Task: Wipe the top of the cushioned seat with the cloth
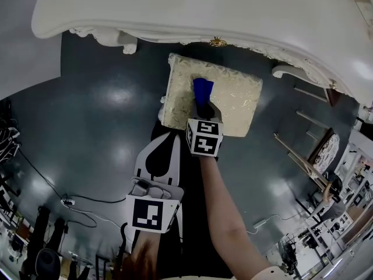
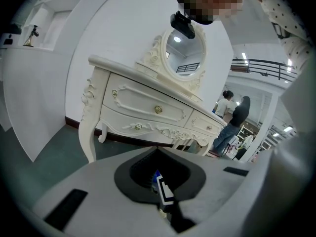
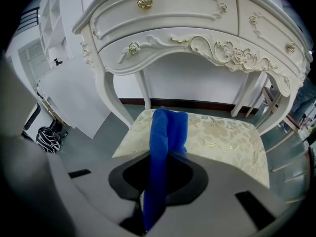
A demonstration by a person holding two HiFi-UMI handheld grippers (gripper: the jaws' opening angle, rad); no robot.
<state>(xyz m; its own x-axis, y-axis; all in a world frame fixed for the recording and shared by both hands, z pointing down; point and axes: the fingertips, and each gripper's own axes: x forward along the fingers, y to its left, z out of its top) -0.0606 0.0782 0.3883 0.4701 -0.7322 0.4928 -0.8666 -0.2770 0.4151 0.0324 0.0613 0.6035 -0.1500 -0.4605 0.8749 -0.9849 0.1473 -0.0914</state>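
- Blue cloth point(image 3: 165, 132) is hanging pinched in your right gripper point(image 3: 157, 179); the jaws are clamping it at the lower centre of the right gripper view.
- Its free end is lying on the left half of the cushioned seat point(image 1: 236, 101), at the centre of the head view.
- Your left gripper point(image 1: 166, 140) is hovering near the seat's lower left corner, its 2 jaws pressing together on nothing.
- White dressing table point(image 1: 204, 10) is spanning the upper edge of the head view, just beyond the seat.

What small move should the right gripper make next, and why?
Probably sweep the right gripper rightward: its jaws are shut on the blue cloth, whose end lies left of centre on the cushioned seat, leaving most of the top uncovered.
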